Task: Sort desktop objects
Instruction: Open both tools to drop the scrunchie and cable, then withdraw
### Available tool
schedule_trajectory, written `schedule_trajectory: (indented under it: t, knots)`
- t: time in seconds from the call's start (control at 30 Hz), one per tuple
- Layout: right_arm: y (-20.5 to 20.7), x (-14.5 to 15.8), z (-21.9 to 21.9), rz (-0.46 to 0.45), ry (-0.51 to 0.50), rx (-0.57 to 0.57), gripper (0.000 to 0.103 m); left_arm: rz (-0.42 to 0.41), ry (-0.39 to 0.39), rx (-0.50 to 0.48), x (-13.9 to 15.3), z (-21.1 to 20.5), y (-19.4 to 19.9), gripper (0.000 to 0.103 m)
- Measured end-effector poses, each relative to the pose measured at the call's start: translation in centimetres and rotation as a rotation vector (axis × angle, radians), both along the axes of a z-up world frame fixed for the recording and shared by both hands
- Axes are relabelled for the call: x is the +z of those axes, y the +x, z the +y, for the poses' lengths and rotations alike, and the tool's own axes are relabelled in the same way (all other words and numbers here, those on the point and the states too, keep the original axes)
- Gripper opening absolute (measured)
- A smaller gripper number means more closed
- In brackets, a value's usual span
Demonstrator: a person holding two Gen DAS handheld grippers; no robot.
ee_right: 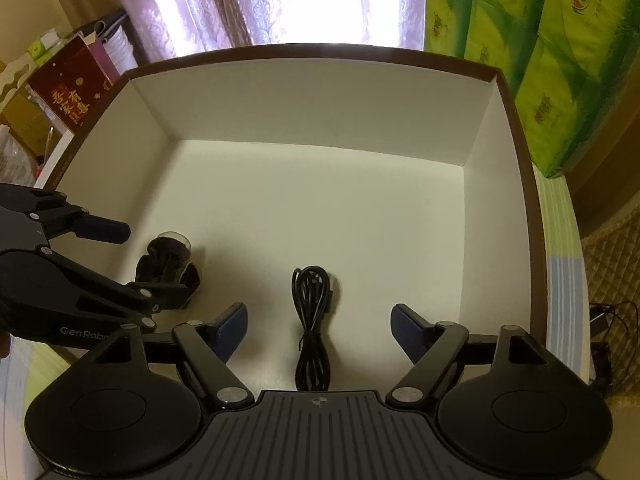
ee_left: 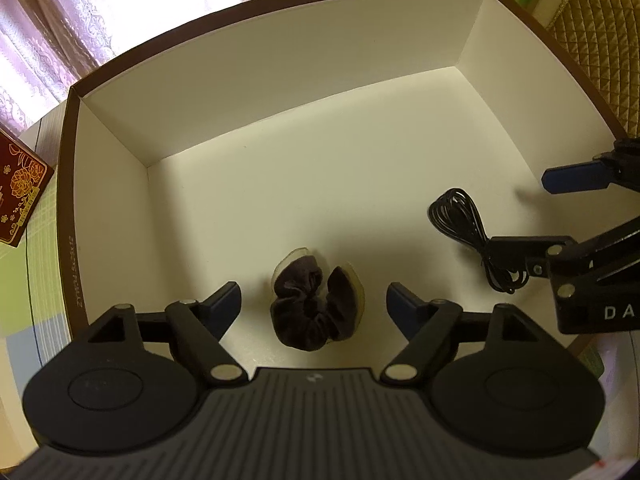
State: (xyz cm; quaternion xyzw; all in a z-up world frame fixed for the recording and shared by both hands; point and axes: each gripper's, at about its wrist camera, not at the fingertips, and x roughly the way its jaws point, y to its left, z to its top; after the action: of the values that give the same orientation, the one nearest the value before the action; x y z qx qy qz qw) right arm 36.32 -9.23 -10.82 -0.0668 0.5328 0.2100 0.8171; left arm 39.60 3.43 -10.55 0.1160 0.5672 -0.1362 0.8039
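A large box [ee_left: 280, 80] with brown outside and white inside fills both views. On its floor lies a dark brown velvet scrunchie [ee_left: 316, 312], between the spread fingers of my left gripper [ee_left: 314, 304], which is open and not touching it. A coiled black cable [ee_right: 312, 320] lies on the box floor between the fingers of my right gripper [ee_right: 318, 324], also open and apart from it. The cable [ee_left: 476, 236] shows in the left wrist view to the right, beside the right gripper [ee_left: 532, 216]. The scrunchie [ee_right: 168, 268] and left gripper [ee_right: 128, 264] show at the left of the right wrist view.
Green tissue packs [ee_right: 540, 60] stand behind the box at the right. A dark red printed box [ee_left: 20, 192] lies left of the big box, and another red carton [ee_right: 68, 88] stands at the back left. A quilted chair [ee_left: 600, 32] is at the far right. Black wires [ee_right: 612, 320] lie off the table's right edge.
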Motion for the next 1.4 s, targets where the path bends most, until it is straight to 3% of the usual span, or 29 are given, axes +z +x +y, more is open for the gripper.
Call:
schedule_trajectory:
  t: [0.47, 0.77, 1.1, 1.4]
  knots:
    - [-1.8, 2.2, -0.6, -0.054, 0.058, -0.015, 0.096, -0.049, -0.014, 0.016, 1.6, 0.4, -1.2, 0.082]
    - [-5.9, 6.2, -2.7, -0.223, 0.152, -0.072, 0.097, -0.165, -0.070, 0.062, 4.9, 2.3, -4.0, 0.084]
    - [-12.0, 8.5, -5.8, -0.342, 0.207, -0.125, 0.098, -0.320, -0.128, 0.102, 9.2, 4.2, -10.9, 0.087]
    - [-18.0, 6.7, -8.0, -0.354, 0.192, -0.158, 0.097, -0.283, -0.175, 0.213, 7.9, 7.4, -17.6, 0.087]
